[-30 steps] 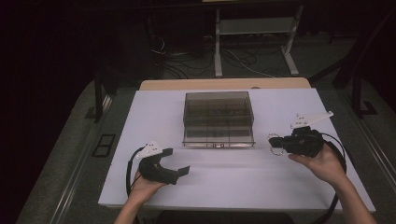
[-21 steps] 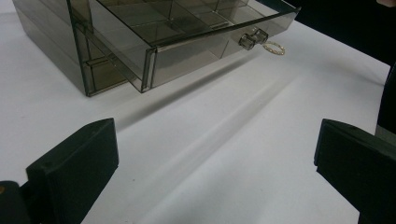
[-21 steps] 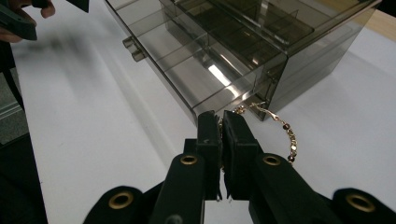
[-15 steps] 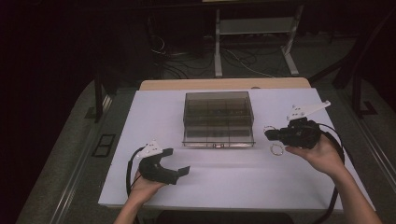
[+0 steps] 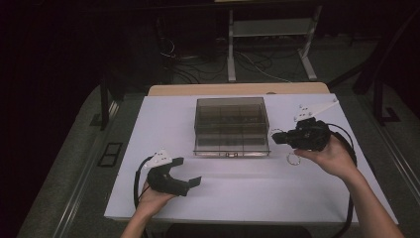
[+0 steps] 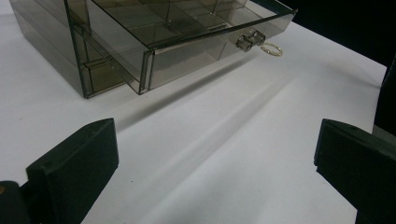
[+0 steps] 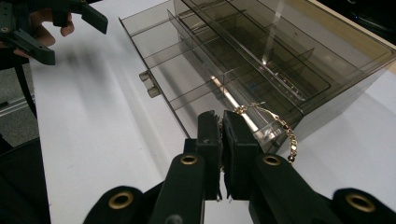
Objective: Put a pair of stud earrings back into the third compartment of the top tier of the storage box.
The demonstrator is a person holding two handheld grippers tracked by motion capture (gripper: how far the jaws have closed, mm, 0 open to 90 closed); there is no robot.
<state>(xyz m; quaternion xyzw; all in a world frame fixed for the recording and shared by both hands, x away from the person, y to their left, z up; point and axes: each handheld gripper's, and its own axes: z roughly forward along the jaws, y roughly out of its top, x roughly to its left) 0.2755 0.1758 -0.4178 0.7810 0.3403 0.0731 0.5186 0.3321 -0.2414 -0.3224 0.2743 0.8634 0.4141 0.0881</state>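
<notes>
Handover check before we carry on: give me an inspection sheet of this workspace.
Surface: white tabletop, bare at front.
Job's things: smoky clear plastic drawer box, a drawer slightly open; gold chain bracelet; a second bracelet on the table.
Clutter: nothing seen.
Grippers: right tongs shut on gold chain bracelet; left tongs open, empty.
Cables: black lead loops from left tongs.
Surroundings: dark floor, white metal stand.

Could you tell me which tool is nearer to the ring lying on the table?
The right. The right tool hangs just above and behind the ring; the left tool sits far across the table.
</notes>
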